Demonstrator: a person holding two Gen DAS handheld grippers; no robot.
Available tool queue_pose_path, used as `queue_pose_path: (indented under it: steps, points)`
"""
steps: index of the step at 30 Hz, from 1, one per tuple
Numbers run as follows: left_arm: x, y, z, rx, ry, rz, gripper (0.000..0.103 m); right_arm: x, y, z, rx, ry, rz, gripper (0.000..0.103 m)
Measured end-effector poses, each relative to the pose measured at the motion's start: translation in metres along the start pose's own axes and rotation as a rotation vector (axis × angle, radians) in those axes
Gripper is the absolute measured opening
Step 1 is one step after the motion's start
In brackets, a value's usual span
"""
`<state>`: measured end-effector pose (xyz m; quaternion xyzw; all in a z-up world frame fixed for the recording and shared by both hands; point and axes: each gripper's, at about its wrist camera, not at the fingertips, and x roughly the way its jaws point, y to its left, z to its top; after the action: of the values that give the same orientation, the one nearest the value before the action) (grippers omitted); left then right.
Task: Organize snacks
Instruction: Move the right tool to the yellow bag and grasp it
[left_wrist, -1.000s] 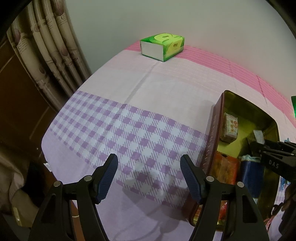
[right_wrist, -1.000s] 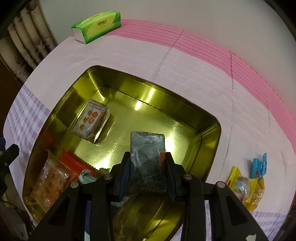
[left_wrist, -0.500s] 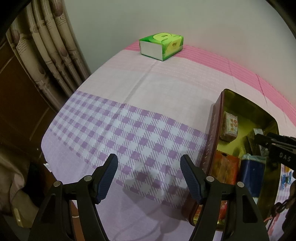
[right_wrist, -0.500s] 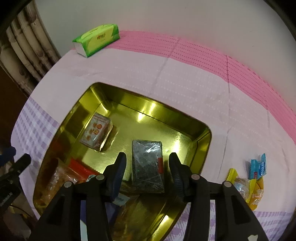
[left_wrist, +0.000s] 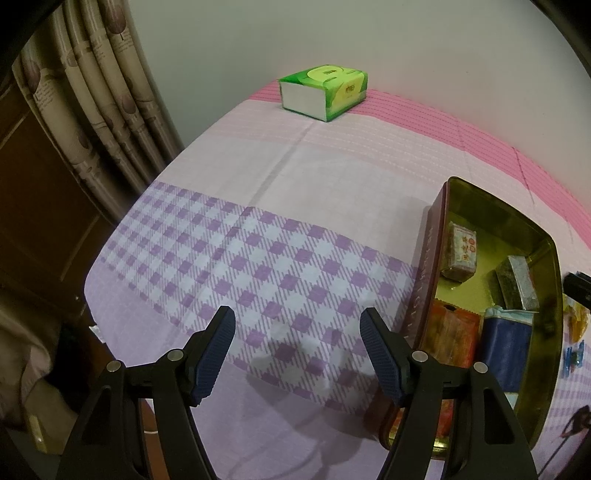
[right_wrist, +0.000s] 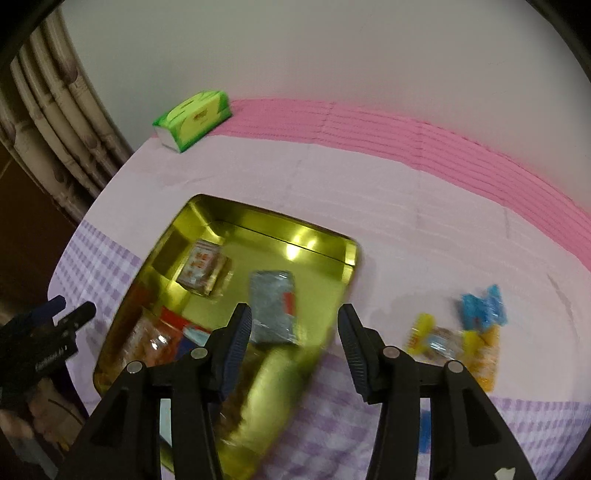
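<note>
Right gripper (right_wrist: 294, 326) above the gold tin (right_wrist: 349, 254), jaws apart and empty; left gripper (left_wrist: 297, 349) likewise stood apart over the cloth-covered counter (left_wrist: 280, 177).

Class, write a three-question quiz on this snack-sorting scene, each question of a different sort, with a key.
1. True or false: the right gripper is clamped on the grey packet.
2. Where do the loose yellow and blue sweets lie? A) in the gold tin B) on the cloth beside the tin C) on the green tissue box
3. Fill in: the left gripper hovers over the ____ part of the cloth.

Key: 1 false, the packet lies in the tin, fingers apart from it; 2 B; 3 purple checked.
</note>
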<state>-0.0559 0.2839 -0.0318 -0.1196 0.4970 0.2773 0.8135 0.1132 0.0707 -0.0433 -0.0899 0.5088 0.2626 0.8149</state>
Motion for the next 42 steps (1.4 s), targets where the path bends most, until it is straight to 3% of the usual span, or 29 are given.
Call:
queue_pose_path:
  steps: [6, 11, 23, 28, 31, 35, 42]
  points:
    - [0.000, -0.001, 0.000, -0.002, 0.000, 0.002, 0.071, -0.024, -0.063, -0.016, 0.078, -0.007, -0.093, 0.046]
    - [-0.001, -0.002, 0.000, 0.007, -0.002, 0.007, 0.071, -0.028, -0.123, -0.022, 0.214, 0.049, -0.149, 0.046]
    - [-0.002, -0.003, 0.000, 0.014, -0.003, 0.009, 0.071, -0.009, -0.183, -0.031, 0.640, 0.210, -0.072, 0.046]
    - [-0.001, -0.003, 0.000, 0.015, -0.001, 0.010, 0.071, 0.002, -0.197, -0.050, 0.902, 0.226, 0.023, 0.047]
    - [-0.001, -0.003, 0.000, 0.016, 0.000, 0.011, 0.071, 0.006, -0.199, -0.055, 0.974, 0.204, 0.047, 0.059]
    - [0.000, -0.003, -0.001, 0.024, 0.002, 0.013, 0.071, 0.012, -0.199, -0.055, 0.990, 0.198, 0.008, 0.059]
    - [0.002, -0.004, -0.001, 0.023, 0.009, 0.014, 0.071, 0.028, -0.182, -0.037, 0.774, 0.212, -0.172, 0.058]
